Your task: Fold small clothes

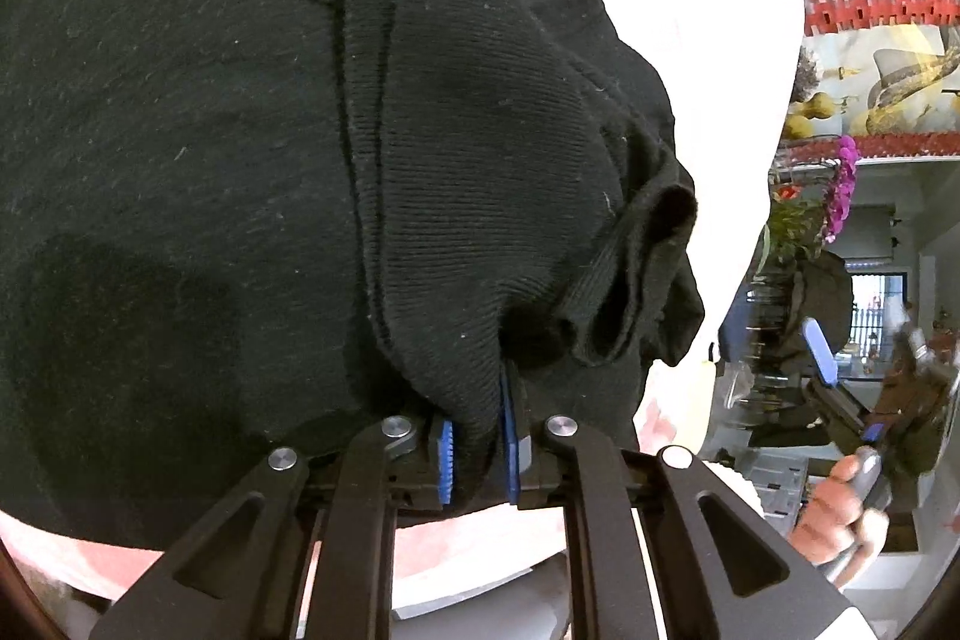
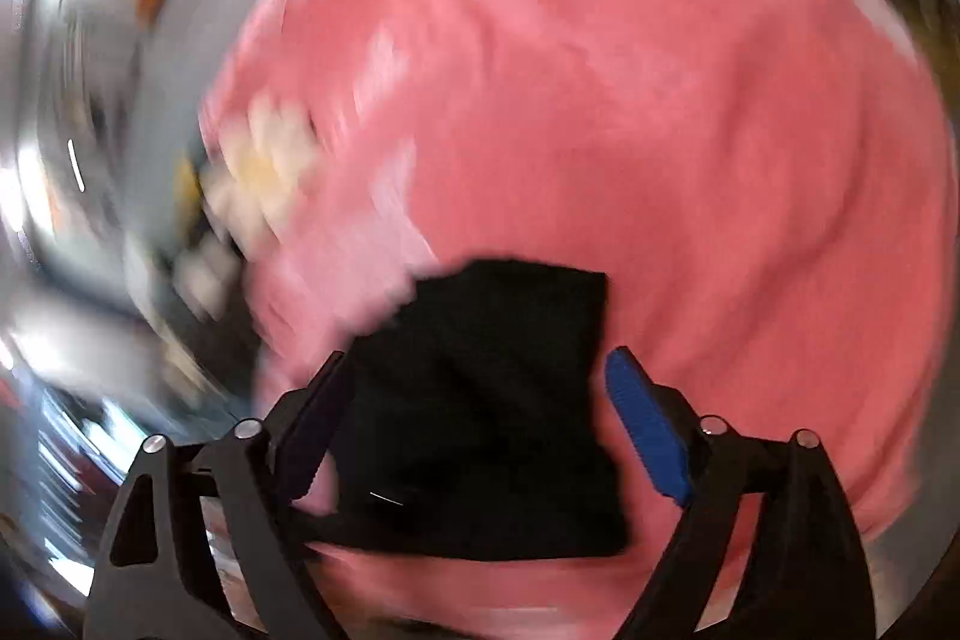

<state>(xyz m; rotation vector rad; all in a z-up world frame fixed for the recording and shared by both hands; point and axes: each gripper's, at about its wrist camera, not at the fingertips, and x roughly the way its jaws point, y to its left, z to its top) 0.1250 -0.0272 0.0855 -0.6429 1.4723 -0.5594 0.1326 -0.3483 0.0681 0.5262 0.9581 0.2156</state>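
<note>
The left wrist view was sharp and evenly lit, though the white surface (image 1: 720,58) behind the black knit garment (image 1: 240,130) was blown out to glare and the fisheye bent the room at the right edge. The right wrist view was heavily motion-blurred, its pink cloth (image 2: 660,130) smeared, with streaked highlights along the left rim.
</note>
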